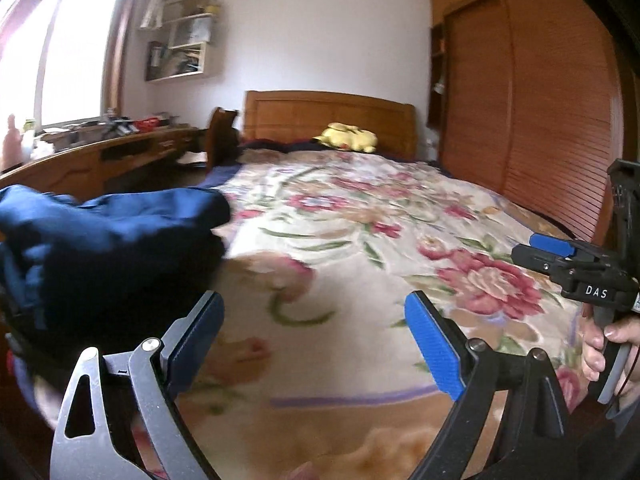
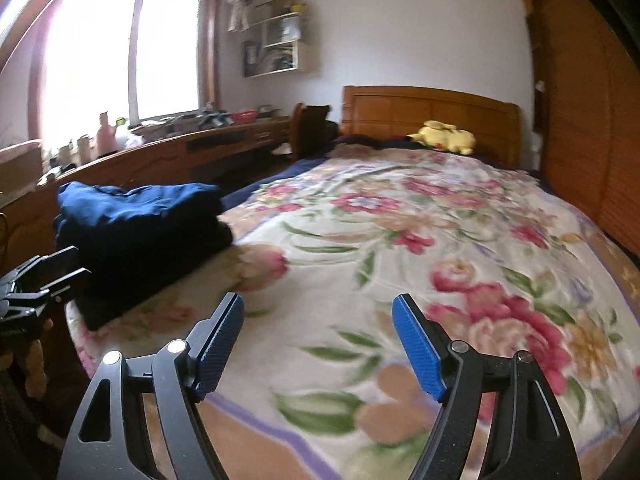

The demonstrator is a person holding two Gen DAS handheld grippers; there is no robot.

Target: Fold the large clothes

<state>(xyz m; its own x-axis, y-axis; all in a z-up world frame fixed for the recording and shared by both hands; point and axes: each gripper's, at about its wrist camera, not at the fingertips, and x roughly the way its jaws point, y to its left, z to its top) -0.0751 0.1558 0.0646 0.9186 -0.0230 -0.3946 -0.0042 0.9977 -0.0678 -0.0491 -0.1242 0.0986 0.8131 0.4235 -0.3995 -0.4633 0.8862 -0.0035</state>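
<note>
Folded navy cloth bundle [image 2: 140, 236] sits at ten o'clock on plush floral blanket [image 2: 400, 240]; left gripper [image 1: 316, 340] and right gripper [image 2: 320, 340] gape apart, empty.

1. The left wrist view looks from the foot of the bed along the floral blanket [image 1: 360, 216] toward the headboard [image 1: 328, 120], tilted slightly down, its own left gripper [image 1: 316, 320] in the foreground.
2. The right wrist view faces the same way from a spot further right, behind the right gripper [image 2: 318, 320].
3. Both views share the blanket, the headboard, the yellow plush toy [image 1: 348, 136], the window [image 2: 120, 48] and the folded dark blue garment [image 2: 140, 224], which sits nearer in the left view.
4. Each view catches the other gripper at its edge.
</note>
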